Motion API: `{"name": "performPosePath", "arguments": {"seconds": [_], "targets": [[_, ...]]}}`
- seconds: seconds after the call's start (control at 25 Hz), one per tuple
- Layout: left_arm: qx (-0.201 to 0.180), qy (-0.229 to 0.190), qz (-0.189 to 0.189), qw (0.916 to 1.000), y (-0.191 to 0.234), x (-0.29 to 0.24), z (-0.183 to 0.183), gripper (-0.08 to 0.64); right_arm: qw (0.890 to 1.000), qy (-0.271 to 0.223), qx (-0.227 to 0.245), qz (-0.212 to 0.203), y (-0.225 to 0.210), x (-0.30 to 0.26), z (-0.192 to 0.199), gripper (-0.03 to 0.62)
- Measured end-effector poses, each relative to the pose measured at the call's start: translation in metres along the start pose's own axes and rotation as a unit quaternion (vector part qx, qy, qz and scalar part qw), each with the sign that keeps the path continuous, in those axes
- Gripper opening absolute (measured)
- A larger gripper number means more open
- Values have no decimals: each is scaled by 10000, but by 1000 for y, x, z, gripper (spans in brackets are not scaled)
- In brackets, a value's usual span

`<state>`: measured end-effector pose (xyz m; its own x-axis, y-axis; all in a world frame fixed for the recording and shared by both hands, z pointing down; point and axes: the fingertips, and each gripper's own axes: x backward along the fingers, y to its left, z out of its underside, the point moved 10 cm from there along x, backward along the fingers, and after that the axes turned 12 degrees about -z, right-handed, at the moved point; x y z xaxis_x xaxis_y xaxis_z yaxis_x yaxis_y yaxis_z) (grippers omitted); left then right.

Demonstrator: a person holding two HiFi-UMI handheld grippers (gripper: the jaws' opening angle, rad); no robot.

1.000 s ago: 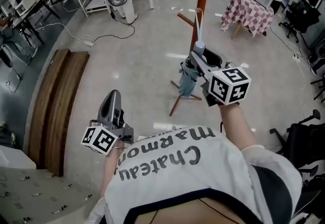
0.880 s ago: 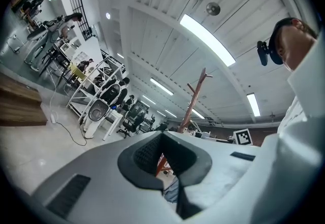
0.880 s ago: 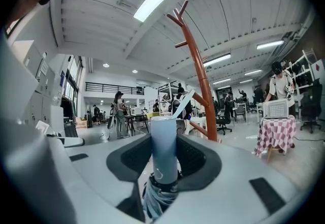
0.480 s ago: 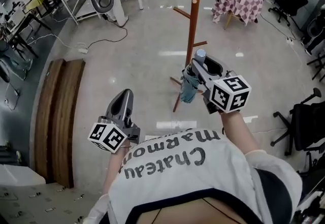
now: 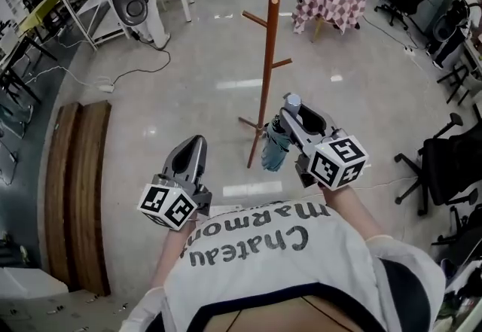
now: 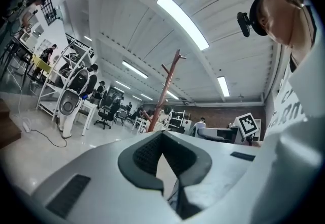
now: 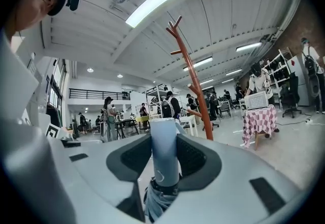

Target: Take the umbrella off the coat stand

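The folded blue-grey umbrella point(image 5: 275, 148) hangs down from my right gripper point(image 5: 290, 108), which is shut on its pale handle point(image 7: 165, 152). It hangs just right of the brown wooden coat stand point(image 5: 267, 44), apart from the pole and free of the pegs. In the right gripper view the handle stands upright between the dark pads, with the stand point(image 7: 195, 81) behind it. My left gripper point(image 5: 192, 144) is held low at the left, shut and with nothing in it. Its own view shows the jaw tips point(image 6: 162, 134) meeting and the stand point(image 6: 165, 91) far off.
Wooden planks point(image 5: 75, 187) lie on the floor at the left. A white machine point(image 5: 135, 7) and a cable point(image 5: 128, 74) are at the back left, and a table with a checked cloth point(image 5: 327, 3) at the back right. A black chair point(image 5: 444, 165) stands at the right.
The umbrella's strap, stretched up beside the stand's peg a second ago, no longer shows there. My right gripper has drawn the umbrella back and lower. My left gripper shifted slightly.
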<state>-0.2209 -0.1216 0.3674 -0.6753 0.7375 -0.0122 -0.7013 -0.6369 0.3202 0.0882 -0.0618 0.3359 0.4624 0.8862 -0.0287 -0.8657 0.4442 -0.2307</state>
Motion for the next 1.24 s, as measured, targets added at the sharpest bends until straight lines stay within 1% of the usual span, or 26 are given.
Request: {"name": "performPosePath", "arguments": {"seconds": [0.32, 0.52, 0.64, 0.72, 0.88, 1.08, 1.24], "targets": [[84, -8, 67, 9999, -13, 4, 6, 21, 9998, -88, 152, 78, 3, 23, -2, 163], [148, 55, 90, 9998, -8, -5, -9, 21, 9998, -71, 186, 102, 2, 14, -17, 163], [167, 4, 88, 9998, -11, -6, -13, 21, 9998, -53, 180, 109, 1, 17, -20, 163], [188, -82, 75, 9998, -21, -2, -9, 21, 9998, -32, 197, 97, -1, 27, -18, 163], [205, -179, 45, 9996, -53, 11, 8, 21, 9997, 0, 229, 41, -5, 65, -10, 161], [223, -136, 33, 9997, -72, 13, 11, 21, 9997, 57, 234, -8, -9, 82, -16, 161], [255, -123, -3, 9996, -88, 16, 20, 21, 9997, 4, 240, -38, -14, 99, -14, 161]]}}
